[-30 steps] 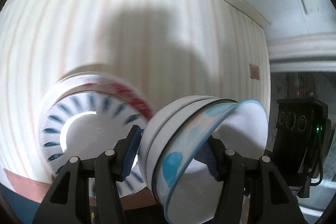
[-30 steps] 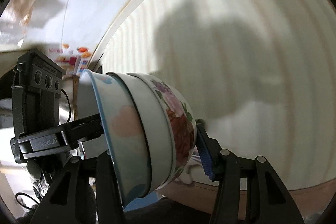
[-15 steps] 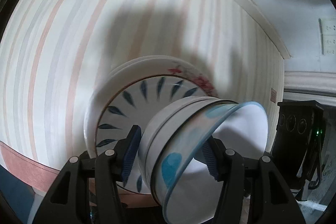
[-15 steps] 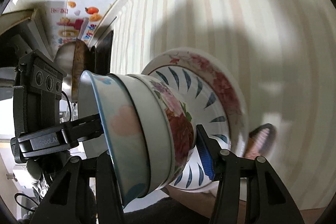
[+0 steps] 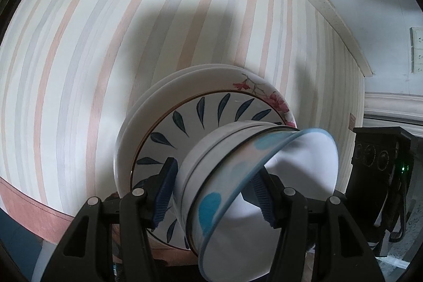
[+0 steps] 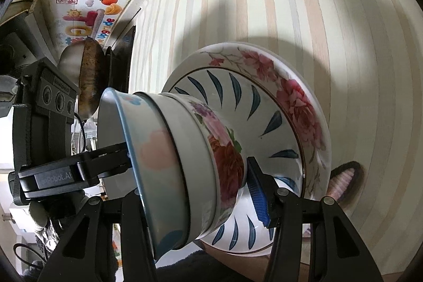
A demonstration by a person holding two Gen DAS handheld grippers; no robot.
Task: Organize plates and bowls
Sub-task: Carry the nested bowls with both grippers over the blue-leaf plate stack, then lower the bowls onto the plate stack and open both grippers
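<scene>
**Nested bowls held over the plate stack by both grippers**

The left gripper (image 5: pixel 214 192) and the right gripper (image 6: pixel 195 189) each pinch opposite sides of one stack of nested bowls (image 6: pixel 185 171), their jaws pressed on its wall and rim. The stack lies tipped on its side between them, a blue-spotted bowl innermost, a rose-patterned one outermost. Just behind it sits the plate stack (image 5: pixel 206 110): a leaf-patterned plate resting on a larger floral plate (image 6: pixel 296 97), on the striped desk (image 5: pixel 105 31).

The step in hand looks like setting the bowls onto the plates. To do it well, both hands should turn together until the bowls' base faces down, centre it over the leaf plate, lower level, and only then spread the jaws, one side no sooner than the other, lest the stack slide or the bowls part.

Around: a dark pan (image 6: pixel 91 78) leans at the desk's far edge, well apart. A slippered foot (image 6: pixel 346 181) shows beyond the plates' rim. Nothing stands between bowls and plates.
</scene>
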